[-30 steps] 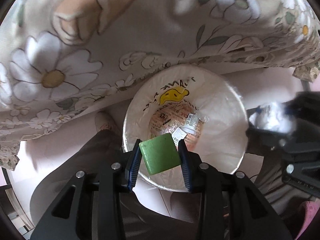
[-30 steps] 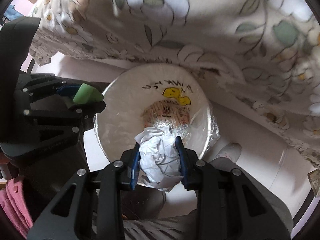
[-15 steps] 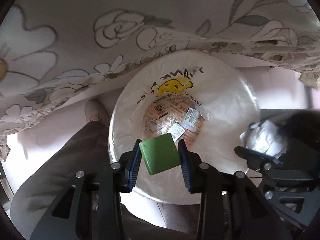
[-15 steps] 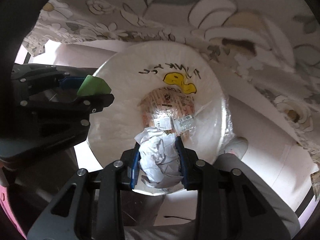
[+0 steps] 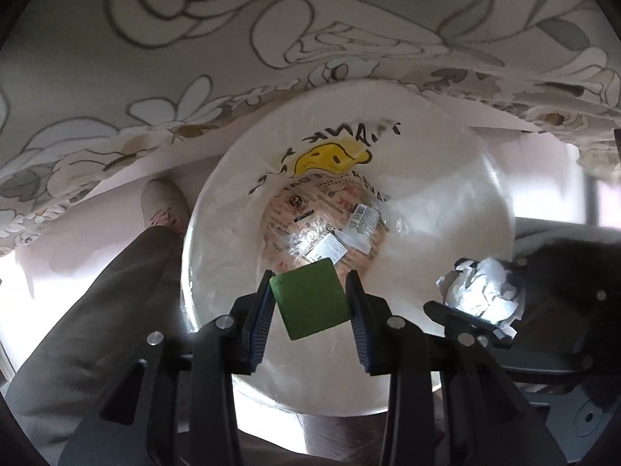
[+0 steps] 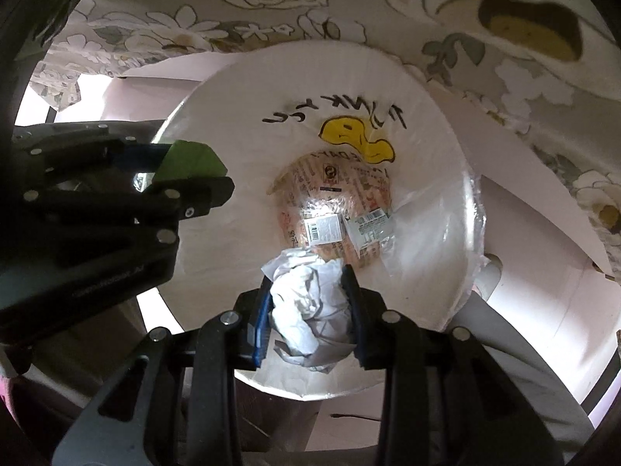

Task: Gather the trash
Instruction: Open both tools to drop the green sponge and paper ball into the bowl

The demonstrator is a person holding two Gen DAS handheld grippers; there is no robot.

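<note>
A white-lined trash bin with a yellow smiley print stands open on the floor below both grippers, with printed wrappers at its bottom. My left gripper points straight down over the bin's near side and is shut on a green block. My right gripper hangs over the bin's near rim with a crumpled white paper ball between its pads. Its jaws are opening, though the pads still touch the paper. The right wrist view shows the green block at the left.
A floral tablecloth overhangs the far side of the bin. A person's grey trouser leg and a foot in a slipper stand just left of the bin. Pale floor surrounds it.
Both grippers have sunk toward the bin, which now looks larger in both views. The green block and the paper ball stay between their jaws.
</note>
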